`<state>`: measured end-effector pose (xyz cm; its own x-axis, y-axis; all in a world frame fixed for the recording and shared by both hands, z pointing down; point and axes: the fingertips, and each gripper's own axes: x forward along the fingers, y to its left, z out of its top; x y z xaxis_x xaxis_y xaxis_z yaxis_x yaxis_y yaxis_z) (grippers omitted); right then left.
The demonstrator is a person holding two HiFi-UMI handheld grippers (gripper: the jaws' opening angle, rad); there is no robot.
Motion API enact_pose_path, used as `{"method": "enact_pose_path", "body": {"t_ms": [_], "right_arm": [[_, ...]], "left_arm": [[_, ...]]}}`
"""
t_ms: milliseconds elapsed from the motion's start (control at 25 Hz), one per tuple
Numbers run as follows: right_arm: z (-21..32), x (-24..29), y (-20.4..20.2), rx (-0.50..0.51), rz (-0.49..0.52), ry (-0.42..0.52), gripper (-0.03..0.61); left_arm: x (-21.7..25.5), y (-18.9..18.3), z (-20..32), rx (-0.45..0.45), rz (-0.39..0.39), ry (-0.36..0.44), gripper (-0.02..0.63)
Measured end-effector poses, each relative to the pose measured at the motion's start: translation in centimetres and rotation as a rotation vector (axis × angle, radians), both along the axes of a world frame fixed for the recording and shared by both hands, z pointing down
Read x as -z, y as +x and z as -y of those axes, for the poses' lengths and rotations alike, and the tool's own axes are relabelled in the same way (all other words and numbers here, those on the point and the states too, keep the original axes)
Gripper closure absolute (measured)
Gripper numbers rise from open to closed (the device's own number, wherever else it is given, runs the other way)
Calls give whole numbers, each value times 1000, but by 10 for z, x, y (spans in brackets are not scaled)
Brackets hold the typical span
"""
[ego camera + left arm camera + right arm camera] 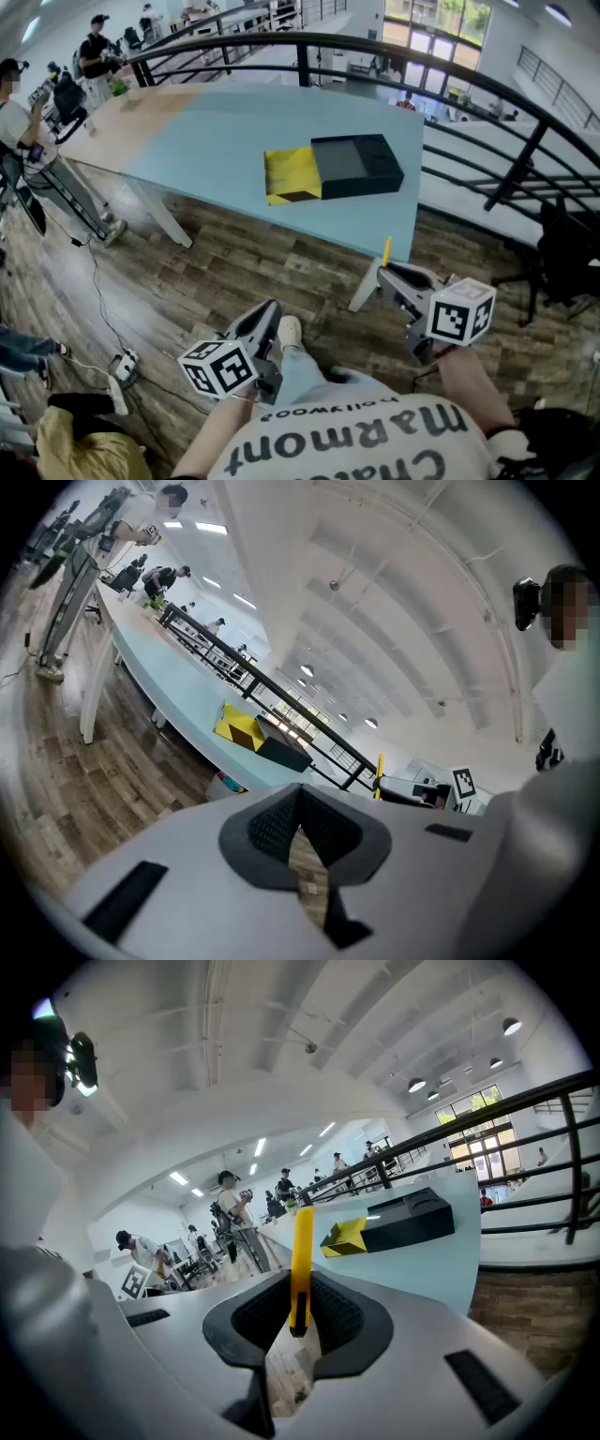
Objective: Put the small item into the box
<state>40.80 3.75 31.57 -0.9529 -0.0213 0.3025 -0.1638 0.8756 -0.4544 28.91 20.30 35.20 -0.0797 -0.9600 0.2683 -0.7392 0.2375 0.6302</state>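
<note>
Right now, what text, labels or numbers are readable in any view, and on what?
"Marmont": large dark letters on the person's white shirt, upside down in the head view.
"Hollywood": smaller print on the same shirt, also upside down.
"Chat": on the shirt's bottom line, the rest cut off by the frame edge.
Black-and-white marker cubes: square patterns only, no letters.
Black-and-yellow box and slim yellow tool: no readable print.

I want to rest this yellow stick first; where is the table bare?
Widest bare patch: the light blue table top left of the black box and its yellow end, toward the tan section. Narrower strip between box and near edge. Nothing crowded.
</note>
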Motion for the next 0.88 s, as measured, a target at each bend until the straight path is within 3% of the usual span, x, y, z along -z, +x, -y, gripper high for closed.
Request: {"method": "enact_pose_path", "body": {"t_ms": [560,880], "right_arm": [[2,-2,-9,13,2,-24,495],[15,-11,-40,-26,-11,-38,495]], "left_arm": [[7,-8,7,0,-14,8,612],[8,-64,21,-4,-18,11,612]]}}
